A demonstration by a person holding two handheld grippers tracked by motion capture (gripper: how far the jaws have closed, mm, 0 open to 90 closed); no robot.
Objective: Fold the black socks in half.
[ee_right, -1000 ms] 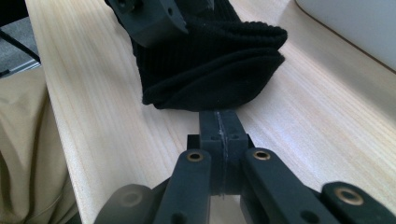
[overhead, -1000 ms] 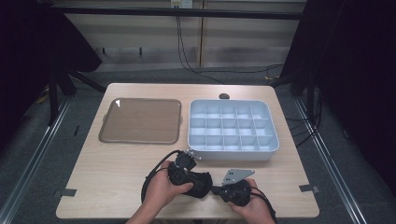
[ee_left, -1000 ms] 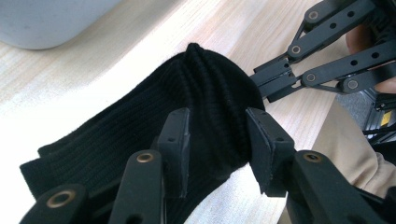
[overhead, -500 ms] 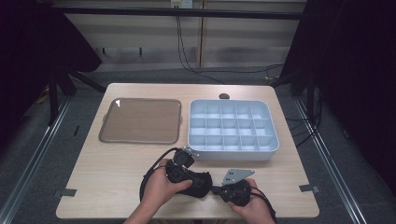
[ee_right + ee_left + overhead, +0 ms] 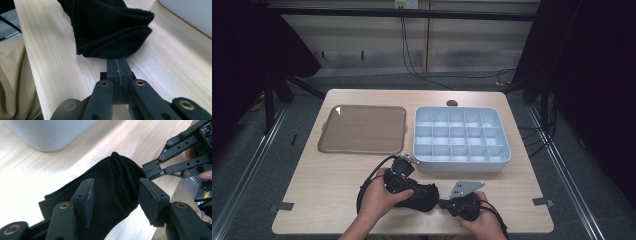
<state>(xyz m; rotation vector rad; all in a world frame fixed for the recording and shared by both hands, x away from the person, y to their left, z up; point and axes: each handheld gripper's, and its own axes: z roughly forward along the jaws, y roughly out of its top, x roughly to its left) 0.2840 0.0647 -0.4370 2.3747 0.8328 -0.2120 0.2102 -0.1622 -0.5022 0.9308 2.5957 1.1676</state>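
Observation:
A black ribbed sock (image 5: 424, 196) lies bunched near the table's front edge, in front of the white box. My left gripper (image 5: 414, 189) points at it from the left. In the left gripper view the sock (image 5: 117, 182) bulges between that gripper's (image 5: 115, 197) pads, which stand apart; its jaws have just been opening. My right gripper (image 5: 443, 203) comes from the right. In the right gripper view its (image 5: 117, 67) pads (image 5: 112, 66) are pressed flat together with the tip right at the sock's (image 5: 110, 27) folded edge; nothing shows between them.
A white compartment box (image 5: 460, 161) stands just behind the grippers, and a brown tray (image 5: 362, 130) lies to its left. A small dark object (image 5: 452, 103) sits at the table's far edge. The table's front edge is close behind both hands.
The left hand and its gripper have shifted slightly over the sock. The right hand and gripper have stayed where they were.

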